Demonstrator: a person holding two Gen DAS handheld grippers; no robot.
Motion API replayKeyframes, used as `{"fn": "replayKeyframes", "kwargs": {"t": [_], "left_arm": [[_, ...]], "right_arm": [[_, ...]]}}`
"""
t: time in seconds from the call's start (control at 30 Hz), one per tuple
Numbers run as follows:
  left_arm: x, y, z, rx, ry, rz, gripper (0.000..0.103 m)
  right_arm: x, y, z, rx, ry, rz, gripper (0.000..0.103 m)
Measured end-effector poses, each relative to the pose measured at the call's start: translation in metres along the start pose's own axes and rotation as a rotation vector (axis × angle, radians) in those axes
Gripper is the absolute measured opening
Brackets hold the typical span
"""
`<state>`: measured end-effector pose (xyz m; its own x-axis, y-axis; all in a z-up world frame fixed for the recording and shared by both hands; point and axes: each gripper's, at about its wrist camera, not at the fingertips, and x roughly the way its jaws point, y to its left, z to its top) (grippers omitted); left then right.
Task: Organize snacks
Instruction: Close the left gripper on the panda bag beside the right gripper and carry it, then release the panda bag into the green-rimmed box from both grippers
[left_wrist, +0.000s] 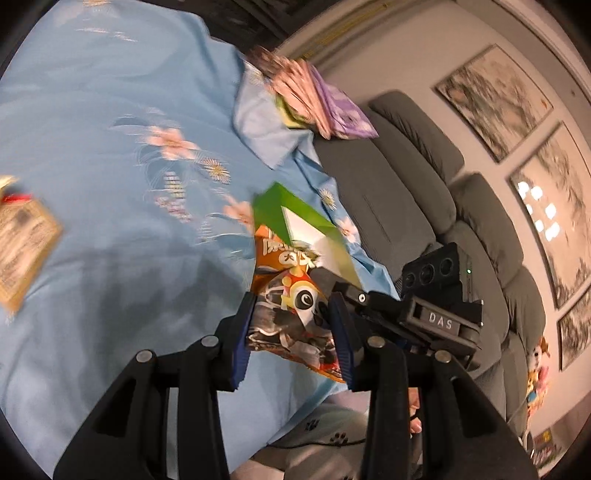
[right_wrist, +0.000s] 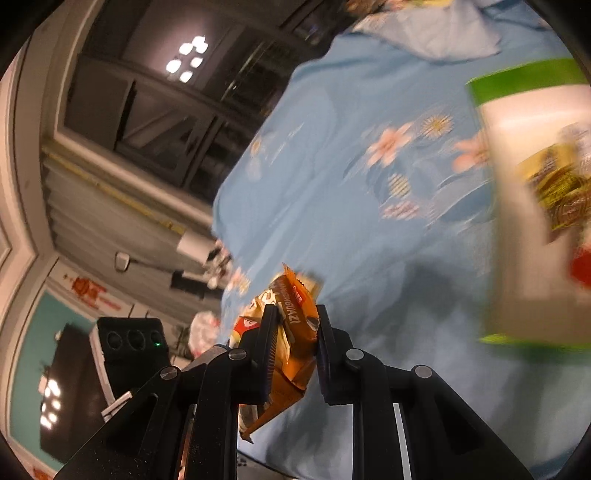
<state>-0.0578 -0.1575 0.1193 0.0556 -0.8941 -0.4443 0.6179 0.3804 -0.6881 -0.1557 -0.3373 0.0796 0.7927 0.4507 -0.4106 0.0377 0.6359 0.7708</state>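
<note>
Over a flowered blue sheet (left_wrist: 110, 110) beside a grey sofa (left_wrist: 424, 192), each gripper's jaws pinch an orange snack packet (left_wrist: 291, 306).

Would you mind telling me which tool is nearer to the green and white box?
Right. In the left wrist view, the right tool reaches right beside the green and white box, while the left tool, clamping a panda-print snack bag, sits farther back.
</note>
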Motion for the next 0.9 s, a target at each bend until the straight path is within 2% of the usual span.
{"fn": "replayKeyframes", "kwargs": {"t": [0.17,0.3,0.37,0.43,0.57,0.7,0.73,0.8,0.87,0.9], "left_arm": [[0.066,-0.030,0.034,0.044,0.085,-0.075,0.038],[0.112,-0.055,0.051,0.100,0.138,-0.102,0.037],[0.139,-0.058,0.059,0.090,0.171,-0.115,0.036],[0.161,-0.060,0.065,0.101,0.193,-0.103,0.035],[0.204,-0.067,0.070,0.167,0.213,-0.021,0.035],[0.231,-0.058,0.068,0.167,0.243,0.017,0.036],[0.236,-0.054,0.070,0.159,0.236,0.042,0.033],[0.245,-0.047,0.078,0.129,0.217,0.101,0.039],[0.248,-0.043,0.086,0.112,0.180,0.134,0.059],[0.246,-0.044,0.089,0.116,0.160,0.153,0.064]], "right_arm": [[-0.050,-0.025,0.032,0.019,-0.097,-0.094,0.021],[-0.092,-0.051,0.059,0.067,-0.190,-0.147,0.021],[-0.105,-0.065,0.066,0.094,-0.220,-0.177,0.021],[-0.118,-0.081,0.072,0.127,-0.247,-0.210,0.021],[-0.131,-0.102,0.075,0.141,-0.267,-0.281,0.021],[-0.133,-0.127,0.082,0.191,-0.257,-0.356,0.021],[-0.132,-0.131,0.082,0.202,-0.252,-0.363,0.021],[-0.130,-0.139,0.084,0.213,-0.246,-0.373,0.021],[-0.131,-0.140,0.084,0.212,-0.258,-0.404,0.021],[-0.131,-0.140,0.086,0.202,-0.265,-0.430,0.021]]}}
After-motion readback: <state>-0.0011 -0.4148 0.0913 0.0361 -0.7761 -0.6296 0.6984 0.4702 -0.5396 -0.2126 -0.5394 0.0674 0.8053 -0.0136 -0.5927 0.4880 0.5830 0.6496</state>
